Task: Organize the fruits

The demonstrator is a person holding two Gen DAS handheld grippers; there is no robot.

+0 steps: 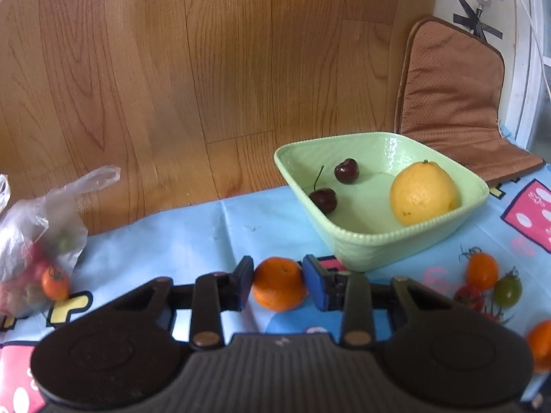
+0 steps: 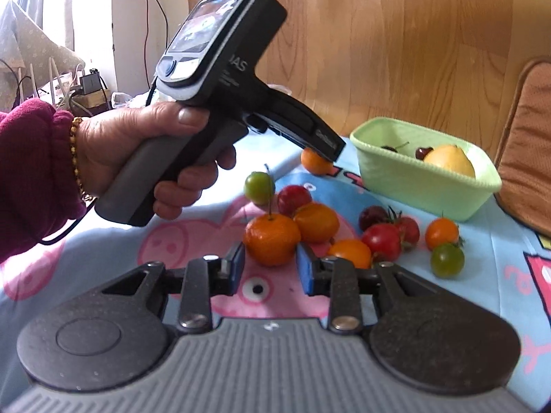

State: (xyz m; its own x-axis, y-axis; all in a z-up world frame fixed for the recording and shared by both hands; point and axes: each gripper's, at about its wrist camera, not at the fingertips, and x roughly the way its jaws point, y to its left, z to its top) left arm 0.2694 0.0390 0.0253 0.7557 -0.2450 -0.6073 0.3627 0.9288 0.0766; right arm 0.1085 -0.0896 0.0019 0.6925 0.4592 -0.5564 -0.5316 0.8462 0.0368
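Left gripper jaws clamp one mandarin; two cherries beyond.

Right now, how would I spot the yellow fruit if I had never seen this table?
Find the pale green square dish at the far edge of the blue cartoon tablecloth. Inside it, on the side nearer the brown cushion, sits the lemon. It is the only yellow fruit and by far the biggest thing in the dish, whose only other contents are two small dark cherries.

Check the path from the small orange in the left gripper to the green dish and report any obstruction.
Nothing visible blocks it. The small orange sits between the left gripper pads, and the green dish stands just beyond.
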